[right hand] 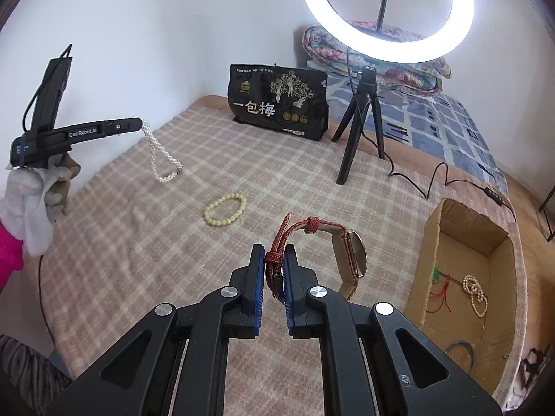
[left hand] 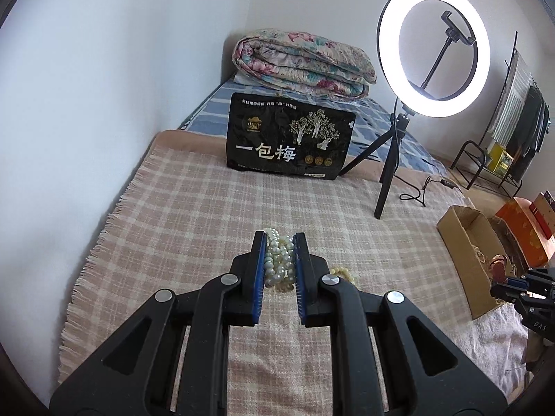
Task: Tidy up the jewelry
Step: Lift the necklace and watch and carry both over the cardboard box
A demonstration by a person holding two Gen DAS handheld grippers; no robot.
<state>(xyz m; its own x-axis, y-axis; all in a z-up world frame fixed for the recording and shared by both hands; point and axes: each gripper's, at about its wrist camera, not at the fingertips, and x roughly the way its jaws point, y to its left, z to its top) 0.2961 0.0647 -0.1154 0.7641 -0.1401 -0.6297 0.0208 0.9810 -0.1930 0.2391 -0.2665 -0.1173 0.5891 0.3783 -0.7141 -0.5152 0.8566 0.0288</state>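
My left gripper (left hand: 279,239) is shut on a white pearl necklace (left hand: 277,260) and holds it above the plaid blanket; in the right wrist view the necklace (right hand: 158,159) hangs from that gripper (right hand: 140,124) at the left. My right gripper (right hand: 274,253) is shut on the red strap of a wristwatch (right hand: 353,253), held above the blanket. A cream bead bracelet (right hand: 225,208) lies on the blanket; a part of it shows in the left wrist view (left hand: 341,272). An open cardboard box (right hand: 430,242) at the right holds a pearl strand (right hand: 476,293) and a red cord.
A ring light on a black tripod (right hand: 360,121) stands at the back, its cable (right hand: 433,176) trailing toward the box. A black snack bag (right hand: 277,104) stands upright behind the blanket (right hand: 138,242). A folded quilt (left hand: 301,62) lies on the bed. Orange boxes (left hand: 520,228) sit beyond the cardboard box.
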